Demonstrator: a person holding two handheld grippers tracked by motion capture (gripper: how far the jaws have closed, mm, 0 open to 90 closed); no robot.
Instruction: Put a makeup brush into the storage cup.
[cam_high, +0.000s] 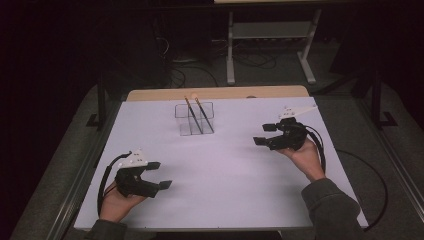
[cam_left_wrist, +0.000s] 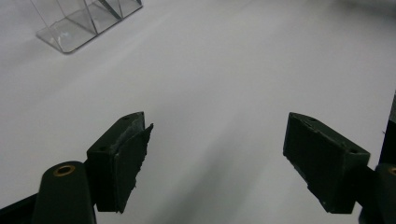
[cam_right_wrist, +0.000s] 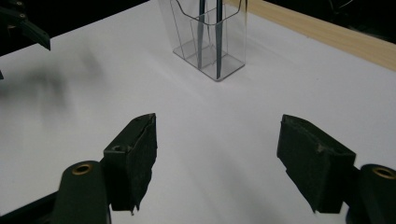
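Note:
A clear plastic holder (cam_high: 194, 119) with compartments stands at the back middle of the white table sheet (cam_high: 220, 170). Two dark pencils (cam_high: 199, 115) lean inside it. In the right gripper view the holder (cam_right_wrist: 212, 39) stands ahead of the open jaws with the pencils (cam_right_wrist: 218, 32) in it. My right gripper (cam_high: 265, 134) hovers right of the holder, open, nothing between its fingers. My left gripper (cam_high: 161, 175) rests near the front left, open and empty. One corner of the holder (cam_left_wrist: 84, 23) shows at the top left of the left gripper view.
A wooden table edge (cam_high: 215, 93) runs behind the white sheet. Beyond it stand a grey metal frame (cam_high: 270, 45) and cables on a dark floor. A black cable (cam_high: 372, 190) trails off the table's right side.

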